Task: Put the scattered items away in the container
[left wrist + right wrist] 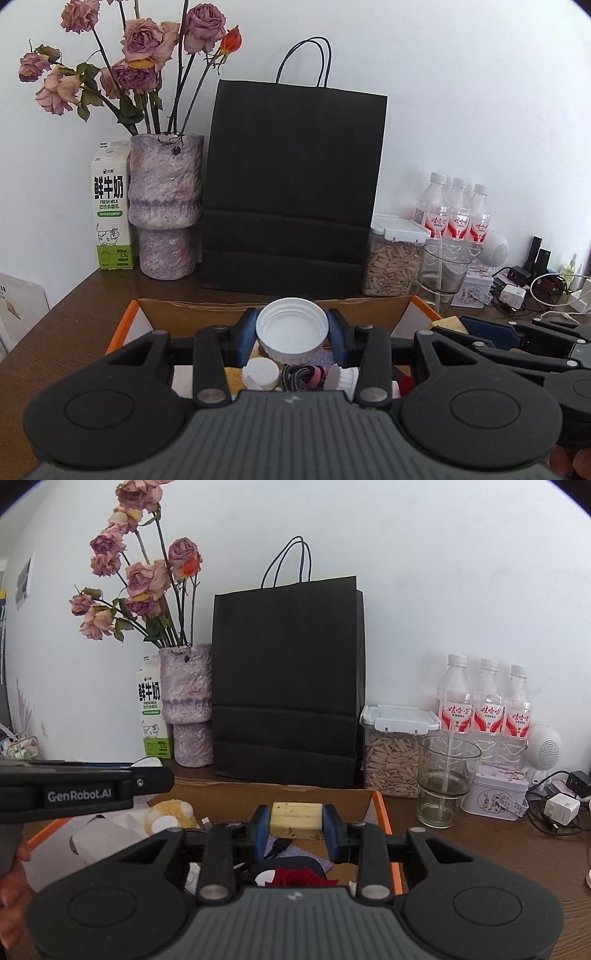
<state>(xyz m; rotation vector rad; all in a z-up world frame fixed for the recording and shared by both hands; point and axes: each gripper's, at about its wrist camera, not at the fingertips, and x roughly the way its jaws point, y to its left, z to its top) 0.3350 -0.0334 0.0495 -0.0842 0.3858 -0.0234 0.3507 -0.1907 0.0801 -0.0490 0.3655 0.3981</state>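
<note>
My left gripper [291,332] is shut on a white ribbed screw lid [291,325], its hollow side facing the camera, held over the open cardboard box [207,312] with orange flaps. Below it in the box lie a small white cap [260,373], a striped cord [295,376] and other bits. My right gripper [296,821] is shut on a pale yellow speckled block [296,815] above the same box [325,801]. A red rose head [295,878] and a yellow plush toy [168,814] lie inside. The left gripper's body [85,794] shows at the left of the right wrist view.
Behind the box stand a black paper bag [295,184], a purple vase of dried roses [164,206], a milk carton [110,206], a seed jar [391,262], a glass [443,273], water bottles [458,214], a small tin [495,794] and chargers with cables [561,808].
</note>
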